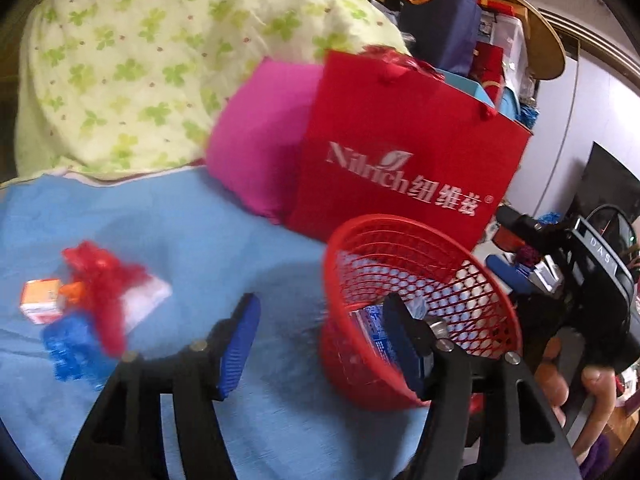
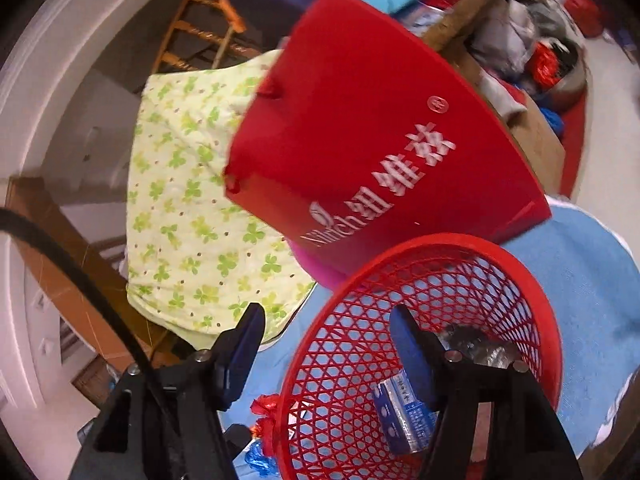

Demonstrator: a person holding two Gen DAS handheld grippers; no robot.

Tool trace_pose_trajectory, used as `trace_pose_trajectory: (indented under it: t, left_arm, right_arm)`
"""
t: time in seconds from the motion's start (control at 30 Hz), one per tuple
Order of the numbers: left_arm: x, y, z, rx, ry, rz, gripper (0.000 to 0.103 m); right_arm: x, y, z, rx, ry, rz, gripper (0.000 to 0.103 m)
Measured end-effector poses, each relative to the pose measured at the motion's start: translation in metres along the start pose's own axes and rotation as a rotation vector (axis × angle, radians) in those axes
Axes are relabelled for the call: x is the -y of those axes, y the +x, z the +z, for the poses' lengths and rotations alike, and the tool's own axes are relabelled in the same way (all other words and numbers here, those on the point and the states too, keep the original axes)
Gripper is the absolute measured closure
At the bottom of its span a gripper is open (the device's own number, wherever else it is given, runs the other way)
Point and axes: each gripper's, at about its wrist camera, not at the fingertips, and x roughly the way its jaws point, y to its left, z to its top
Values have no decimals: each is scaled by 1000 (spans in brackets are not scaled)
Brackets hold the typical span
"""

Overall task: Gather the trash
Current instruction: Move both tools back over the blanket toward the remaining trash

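Off to the left of my left tongs (image 1: 320, 344), on the blue sheet (image 1: 180, 224), lies the trash I haven't gathered: a small orange-and-white carton (image 1: 40, 300), a crumpled red wrapper (image 1: 100, 276) over a white packet (image 1: 148, 296), and a blue crinkled wrapper (image 1: 72, 352) nearest me. They touch one another in a loose heap; the blur there keeps me from saying more about them. My left tongs stand spread with nothing between the blue pads. The left pad hangs over bare sheet, while the right one reaches over the rim into the red mesh basket (image 1: 404, 228), just in front of a blue-and-white box (image 1: 370, 328) lying inside.

Beyond the tongs a pink cushion (image 1: 260, 136) leans against the clover-print quilt (image 1: 140, 60), and a red paper bag (image 1: 400, 152) stands right behind the basket.

My right tongs (image 2: 326, 354) are spread too, empty, straddling the basket's near rim (image 2: 288, 360): left pad outside, right pad inside. Below the right pad the blue-and-white box (image 2: 400, 412) rests on the mesh, with a clear crumpled wrapper (image 2: 480, 344), I think plastic, just beyond it. Red and blue scraps (image 2: 262, 428) lie outside, under the left pad.
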Motion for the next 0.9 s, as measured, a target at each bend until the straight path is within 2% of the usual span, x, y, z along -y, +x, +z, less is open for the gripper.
trace_pose_trajectory:
  t: [0.13,0.23,0.43,0.57,0.7,0.9]
  left_arm:
    - [-32,-23,-14,-2,-15,83,36]
    - [-65,-47,-27,6,-62,152,36]
    - [-125,-86,-52,29,-173,310,36]
    - [-159,-98,-70,9,-236,405,36]
    - [-185,-101,-85,-5,-291,497,36]
    - [-206,-93,-103,-23,-296,583,36]
  right_arm:
    - [-20,4,-8,-6,-92,6,34]
    - [-40,3,-18,14,-197,-7,34]
    - [-94,-7,-57,63,-472,83,34]
    - [-119,-4,-87,17,-553,151,34]
    - [-134,6,-111,-38,-600,169,34]
    - [-153,19,-145,-126,-671,224,34]
